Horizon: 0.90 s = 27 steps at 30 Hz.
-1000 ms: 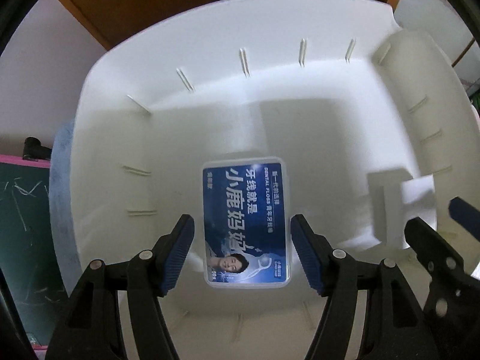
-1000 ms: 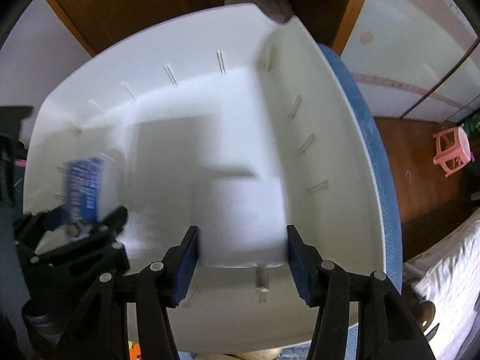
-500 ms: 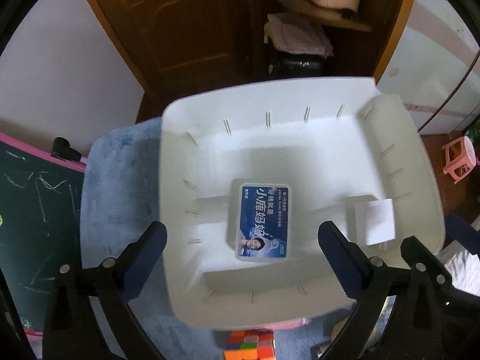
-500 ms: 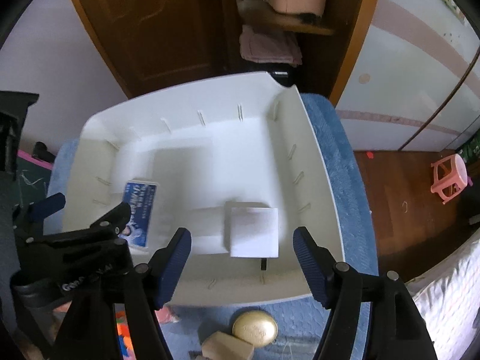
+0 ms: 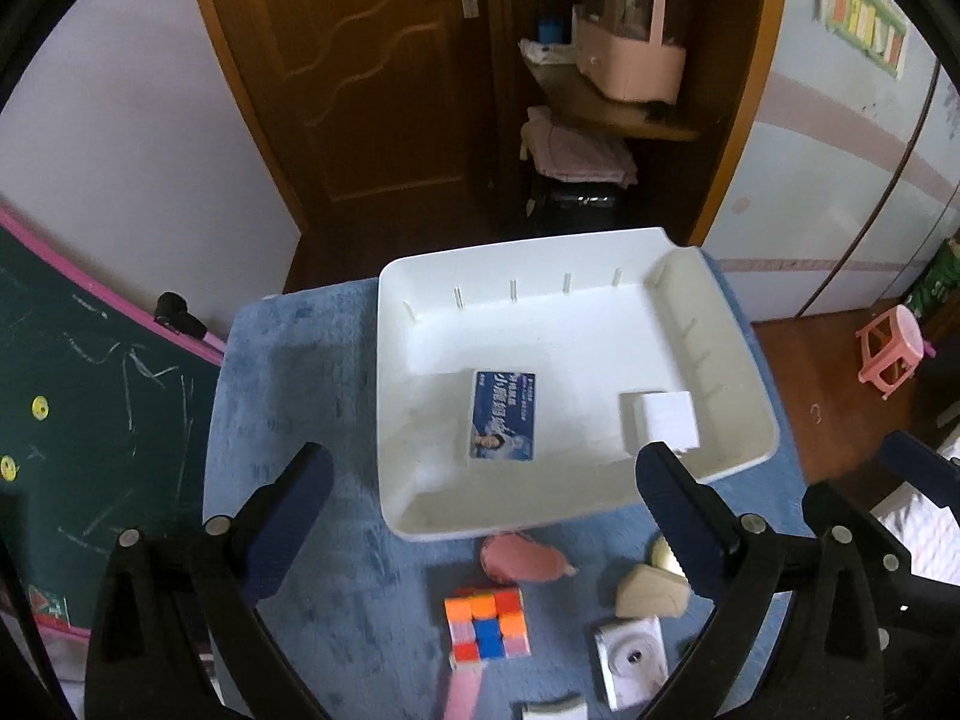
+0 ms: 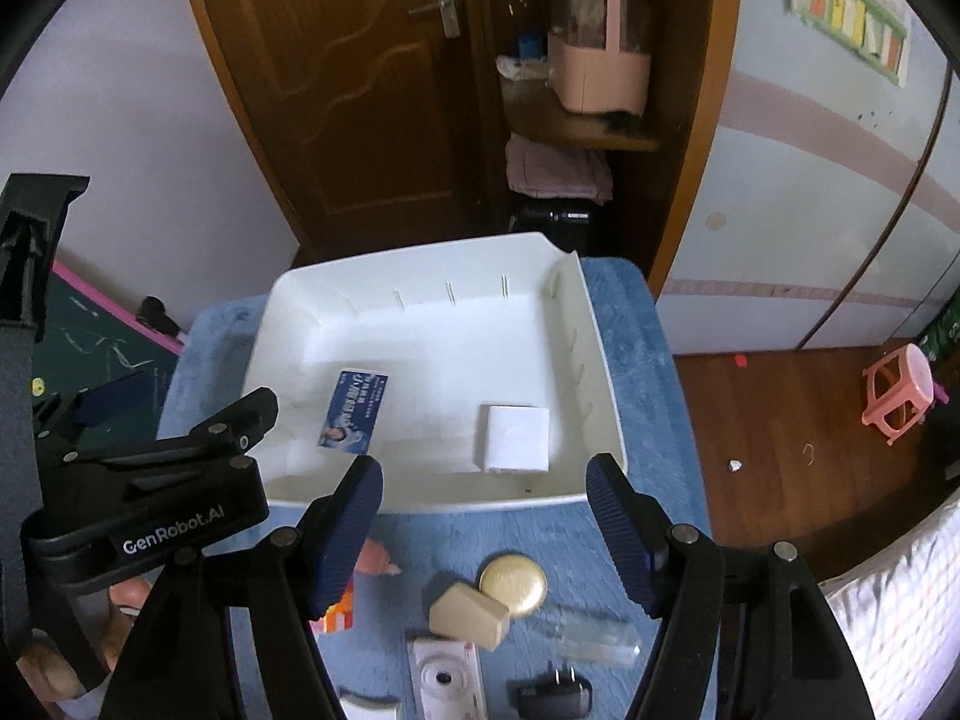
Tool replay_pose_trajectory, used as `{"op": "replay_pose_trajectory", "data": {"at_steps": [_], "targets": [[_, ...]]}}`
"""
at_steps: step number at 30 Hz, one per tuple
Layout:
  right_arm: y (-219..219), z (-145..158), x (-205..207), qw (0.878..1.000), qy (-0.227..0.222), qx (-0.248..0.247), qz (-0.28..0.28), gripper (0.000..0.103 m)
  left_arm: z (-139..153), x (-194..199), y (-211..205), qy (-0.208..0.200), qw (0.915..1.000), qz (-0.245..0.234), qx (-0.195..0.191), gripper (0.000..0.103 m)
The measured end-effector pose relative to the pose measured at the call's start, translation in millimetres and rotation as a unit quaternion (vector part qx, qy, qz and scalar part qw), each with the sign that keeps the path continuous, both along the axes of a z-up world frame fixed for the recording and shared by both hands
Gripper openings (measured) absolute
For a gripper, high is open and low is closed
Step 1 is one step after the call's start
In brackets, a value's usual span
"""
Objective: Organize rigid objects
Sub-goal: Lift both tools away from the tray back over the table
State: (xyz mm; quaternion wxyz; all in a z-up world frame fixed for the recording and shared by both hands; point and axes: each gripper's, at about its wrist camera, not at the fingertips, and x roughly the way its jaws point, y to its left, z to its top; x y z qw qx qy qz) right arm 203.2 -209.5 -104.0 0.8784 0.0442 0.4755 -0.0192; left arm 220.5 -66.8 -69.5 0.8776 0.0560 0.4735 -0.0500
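- While both grippers, left (image 5: 477, 501) & right (image 6: 483, 525), hang wide open w/ nothing held, next pick is unclear.
- Cube (image 5: 487, 624) may slip, pads off-centre.
- Tray (image 5: 576, 252) could shift if bumped.

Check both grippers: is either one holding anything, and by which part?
Nothing is held. The left gripper and right gripper are both open and empty; the blue box and white box lie in the tray.

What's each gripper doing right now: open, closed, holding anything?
Left gripper: open wide, empty, above the blue fleece mat.
Right gripper: open, empty, near the front rim of the white plastic tray.
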Motion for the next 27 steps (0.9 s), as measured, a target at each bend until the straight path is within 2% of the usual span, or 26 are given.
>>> {"op": "replay_pose_trajectory", "data": {"at_steps": [5, 11, 19, 27], "targets": [[-2, 28, -36, 0.999, -0.030, -0.002, 0.011, 0.071, 18, -34, 5, -0.020, 0.9996, 0.011, -0.016, 0.101], [-2, 45, -74, 0.998, -0.049, 0.005, 0.033, 0.071, 25, -67, 11, -0.036, 0.9987, 0.031, -0.017, 0.101], [-2, 52, -119, 0.996, -0.067, 0.010, 0.063, 0.071, 25, -100, 18, -0.051, 0.9976, 0.045, -0.012, 0.101], [-1, 50, -144, 0.993, -0.072, 0.012, 0.088, 0.071, 16, -125, 24, -0.046, 0.9973, 0.051, -0.025, 0.101]]}}
